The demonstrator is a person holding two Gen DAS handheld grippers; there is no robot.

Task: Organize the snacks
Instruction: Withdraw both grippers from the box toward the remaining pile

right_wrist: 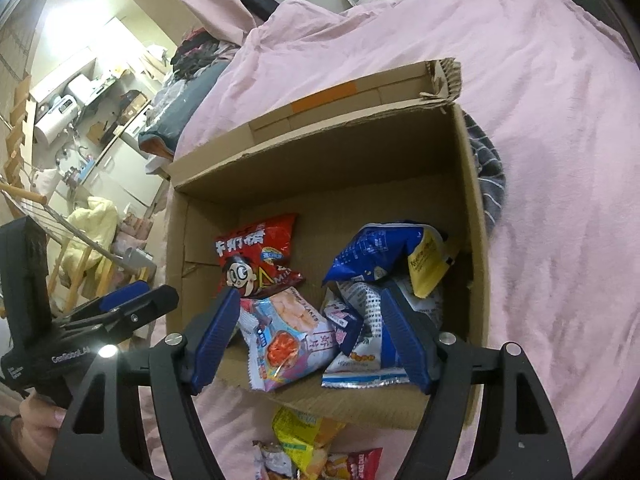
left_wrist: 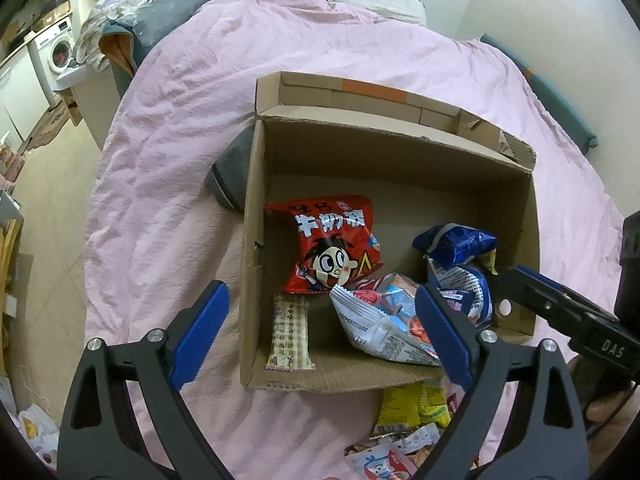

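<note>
Withdrawing your right gripper (right_wrist: 310, 336), fingers spread and empty like the left gripper (left_wrist: 320, 332), may snag the packets (right_wrist: 288, 340) in the cardboard box (right_wrist: 476, 208).

An open cardboard box (left_wrist: 256, 264) holds a red packet (left_wrist: 332, 248), blue bags (left_wrist: 456, 242) and a pale wafer bar (left_wrist: 290, 334).

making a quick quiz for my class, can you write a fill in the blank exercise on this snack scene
1. The cardboard box sits on a ____ bedsheet.
2. The red snack bag printed with a cartoon face lies ____ the box.
3. The yellow snack packet lies ____ the box, on the sheet.
4. Both the left gripper and the right gripper have their jaws ____.

Missing words: pink; inside; outside; open
</note>
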